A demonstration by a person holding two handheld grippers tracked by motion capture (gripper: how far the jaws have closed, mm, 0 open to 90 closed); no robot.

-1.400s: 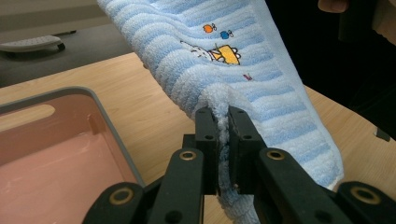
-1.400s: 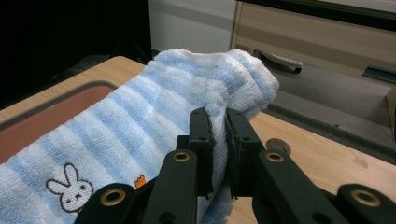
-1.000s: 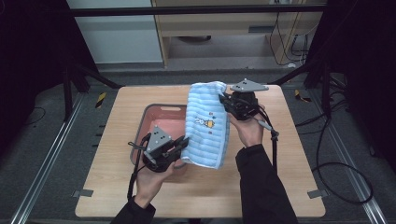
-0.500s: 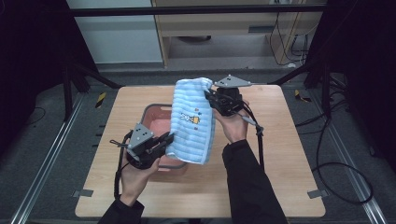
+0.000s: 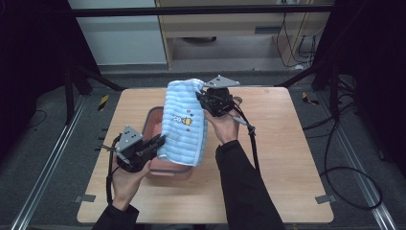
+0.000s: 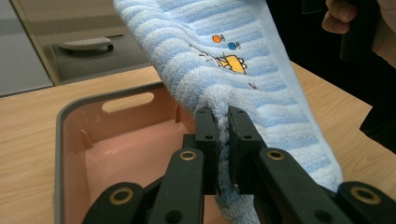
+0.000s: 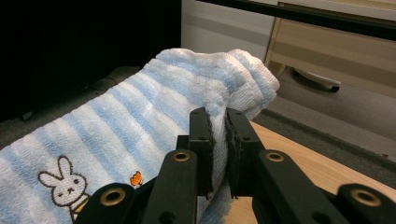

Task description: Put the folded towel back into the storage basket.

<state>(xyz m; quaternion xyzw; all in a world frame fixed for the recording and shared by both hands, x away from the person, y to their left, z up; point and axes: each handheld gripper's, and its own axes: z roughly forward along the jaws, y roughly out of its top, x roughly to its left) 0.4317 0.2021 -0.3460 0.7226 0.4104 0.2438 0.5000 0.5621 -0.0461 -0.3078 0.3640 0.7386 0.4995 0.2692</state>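
Observation:
A blue-and-white striped towel (image 5: 182, 122) with a small cartoon print hangs stretched between both grippers above a pink bin (image 5: 152, 117) on the table. My left gripper (image 5: 158, 142) is shut on the towel's near lower edge (image 6: 223, 140), over the bin's front rim. My right gripper (image 5: 201, 96) is shut on the far upper corner of the towel (image 7: 218, 135), held higher over the bin's back edge. The towel (image 6: 243, 60) drapes down across the bin (image 6: 116, 154) and hides most of its right side.
The wooden table (image 5: 282, 143) has bare surface to the right of the bin. A cable (image 5: 249, 143) trails from the right gripper along the person's forearm. Cabinets and dark frame posts stand beyond the far edge.
Both hands have carried the towel to the left across the table, from right of the bin to over it. Both grips have held.

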